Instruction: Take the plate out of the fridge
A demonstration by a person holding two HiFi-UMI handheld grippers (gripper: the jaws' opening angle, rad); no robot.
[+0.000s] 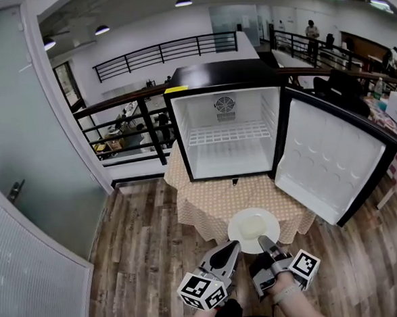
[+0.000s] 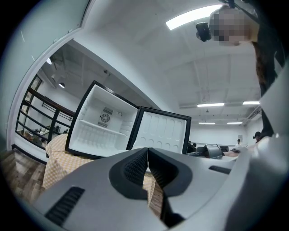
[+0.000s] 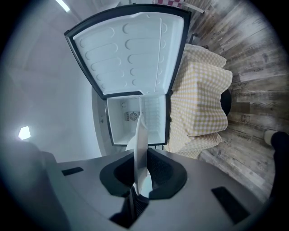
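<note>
Our right gripper (image 1: 265,242) is clamped on the near rim of the plate (image 1: 252,226), which reaches forward from its jaws. Our left gripper (image 1: 229,249), just beside, has its jaws together.

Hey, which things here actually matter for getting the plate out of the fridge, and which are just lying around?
For the job: plate, held by its rim in the right tongs; fridge, open and empty; fridge door; left tongs, shut on nothing.
Just around: checked tablecloth; black railing; wood floor.
</note>
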